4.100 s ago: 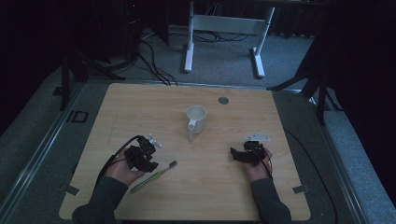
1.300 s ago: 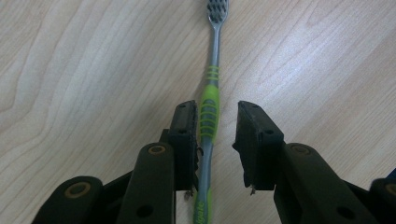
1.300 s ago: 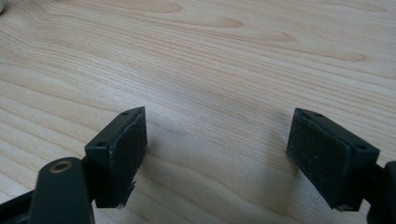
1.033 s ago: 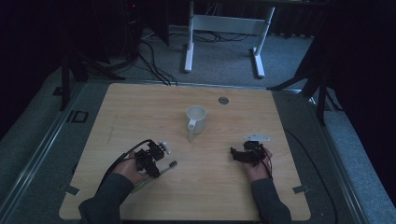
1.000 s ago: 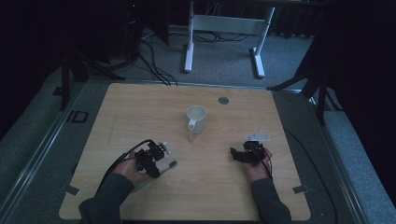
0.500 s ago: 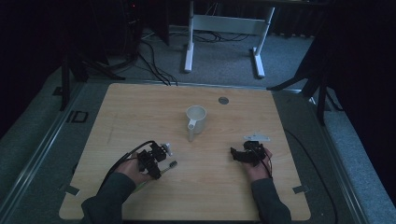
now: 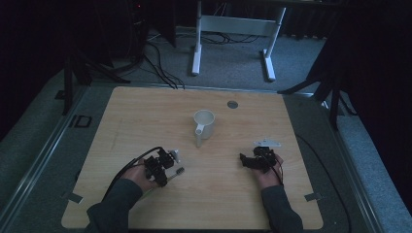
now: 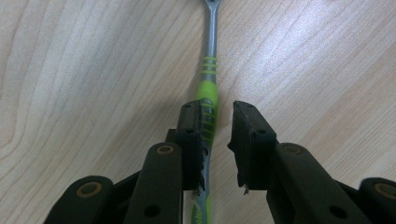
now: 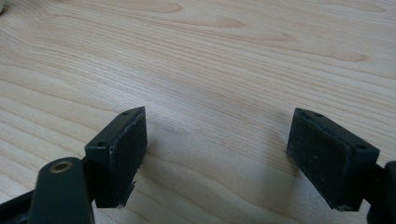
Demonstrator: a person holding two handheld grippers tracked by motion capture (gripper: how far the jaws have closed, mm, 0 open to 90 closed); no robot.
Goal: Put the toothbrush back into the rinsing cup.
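We work at a big wooden worktop (image 7: 145, 111). A white mug (image 7: 204, 124) stands in the middle of it. Our right hand-held gripper (image 7: 246, 161) rests with its jaws spread wide, holding nothing. Our left hand-held gripper (image 8: 217, 122) has its jaws a little apart, one on each side of the green toothbrush (image 8: 208, 95), which lies flat on the wood near our left hand. One jaw touches the handle, so a squeeze could push it sideways and it might slip out. A few seconds ago this gripper sat farther left, beside the toothbrush.
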